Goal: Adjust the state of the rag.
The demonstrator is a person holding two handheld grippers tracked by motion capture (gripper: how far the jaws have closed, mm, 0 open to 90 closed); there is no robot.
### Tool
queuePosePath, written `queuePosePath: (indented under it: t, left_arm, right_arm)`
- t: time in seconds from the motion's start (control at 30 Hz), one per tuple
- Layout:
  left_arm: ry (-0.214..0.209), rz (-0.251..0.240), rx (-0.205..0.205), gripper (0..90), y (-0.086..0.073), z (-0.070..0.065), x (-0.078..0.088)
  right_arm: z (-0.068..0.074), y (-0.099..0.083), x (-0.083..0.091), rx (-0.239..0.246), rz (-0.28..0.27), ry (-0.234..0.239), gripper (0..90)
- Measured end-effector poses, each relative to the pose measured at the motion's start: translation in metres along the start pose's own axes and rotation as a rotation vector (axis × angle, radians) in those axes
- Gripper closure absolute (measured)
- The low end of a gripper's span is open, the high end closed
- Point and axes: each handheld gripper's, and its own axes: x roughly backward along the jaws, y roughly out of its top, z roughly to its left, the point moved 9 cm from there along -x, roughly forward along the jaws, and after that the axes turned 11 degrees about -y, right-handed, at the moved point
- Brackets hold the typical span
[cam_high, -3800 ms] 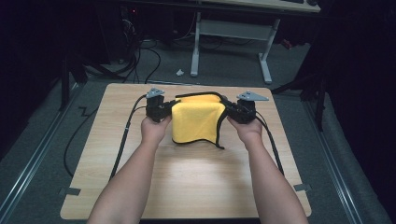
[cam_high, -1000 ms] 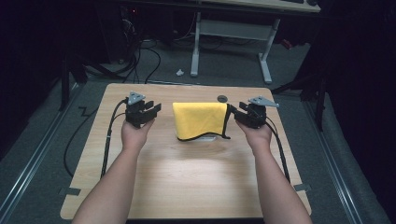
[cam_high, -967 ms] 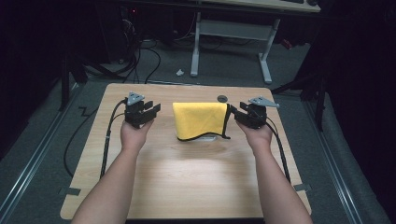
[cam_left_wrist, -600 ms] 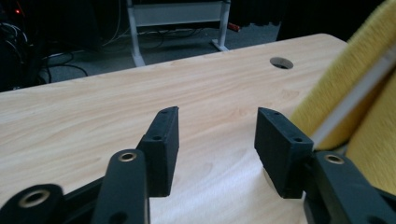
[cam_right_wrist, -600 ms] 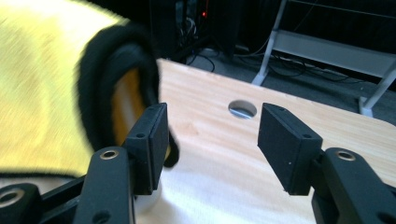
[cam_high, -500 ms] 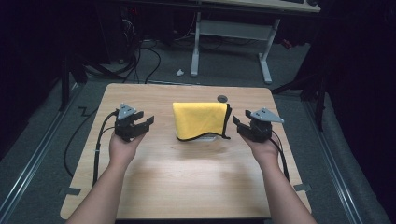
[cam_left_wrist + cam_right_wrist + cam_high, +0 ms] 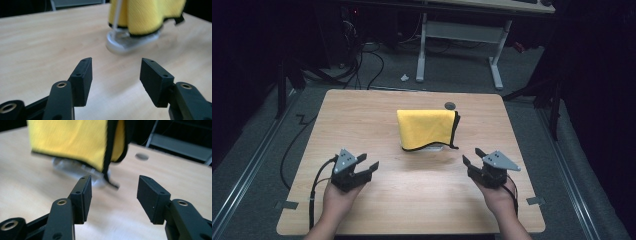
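Both tongs are sitting spread and empty at the near side of the bench: the left tongs near left, the right tongs near right, each well apart from the yellow cloth. That cloth is hanging draped over a small stand, whose pale base is showing under the black-trimmed hem, at the middle of the bench toward the far side.

The risk, as I'm judging it: the stand is looking light, so a tug on one hem could be dragging or tipping it, and the loose black edge at the right could be snagging a jaw.

The bench is pale wood, bare but for a small dark disc just beyond the cloth. Around it the room is lying dark, with cables trailing over grey floor and a white-legged desk standing farther back.
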Motion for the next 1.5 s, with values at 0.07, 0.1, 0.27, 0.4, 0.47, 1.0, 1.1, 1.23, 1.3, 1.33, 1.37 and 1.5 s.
queuePosePath:
  t: [0.07,0.1,0.27,0.4,0.47,1.0,1.1,1.23,1.3,1.33,1.37,1.5]
  left_arm:
    - [-0.013,0.026,-0.004,43.0,-0.014,-0.012,0.001]
    - [-0.021,0.042,-0.007,42.9,-0.021,-0.018,0.001]
    - [-0.059,0.131,-0.035,41.6,-0.055,-0.043,0.003]
    - [-0.084,0.182,-0.012,41.2,-0.067,-0.054,0.000]
    - [-0.070,0.186,-0.030,41.2,-0.066,-0.053,-0.002]
    - [-0.096,0.131,0.012,41.5,-0.057,-0.051,0.005]
    - [-0.098,0.113,0.036,41.7,-0.056,-0.045,0.009]
    - [-0.089,0.101,0.053,42.1,-0.055,-0.038,0.014]
    - [-0.088,0.101,0.054,42.3,-0.056,-0.036,0.015]
    - [-0.088,0.101,0.053,42.4,-0.055,-0.036,0.015]
    - [-0.088,0.100,0.054,42.4,-0.055,-0.036,0.015]
    - [-0.088,0.097,0.051,42.4,-0.054,-0.039,0.015]
  right_arm:
    - [0.008,-0.016,0.004,0.021,0.022,0.003,44.4]
    - [0.012,-0.023,0.006,0.029,0.028,0.005,44.4]
    - [0.029,-0.057,0.016,0.052,0.079,0.017,43.8]
    - [0.036,-0.080,0.024,0.068,0.111,0.028,44.7]
    - [0.037,-0.083,0.023,0.083,0.129,0.025,44.5]
    - [0.024,-0.035,-0.024,0.003,0.102,0.002,45.7]
    - [0.018,-0.016,-0.055,-0.054,0.125,-0.003,45.1]
    - [0.025,-0.013,-0.065,-0.087,0.132,0.005,45.1]
    - [0.032,-0.019,-0.062,-0.061,0.133,0.010,45.1]
    - [0.034,-0.023,-0.061,-0.051,0.139,0.010,45.0]
    - [0.036,-0.025,-0.059,-0.045,0.139,0.011,45.0]
    - [0.037,-0.029,-0.049,-0.031,0.128,0.012,45.1]
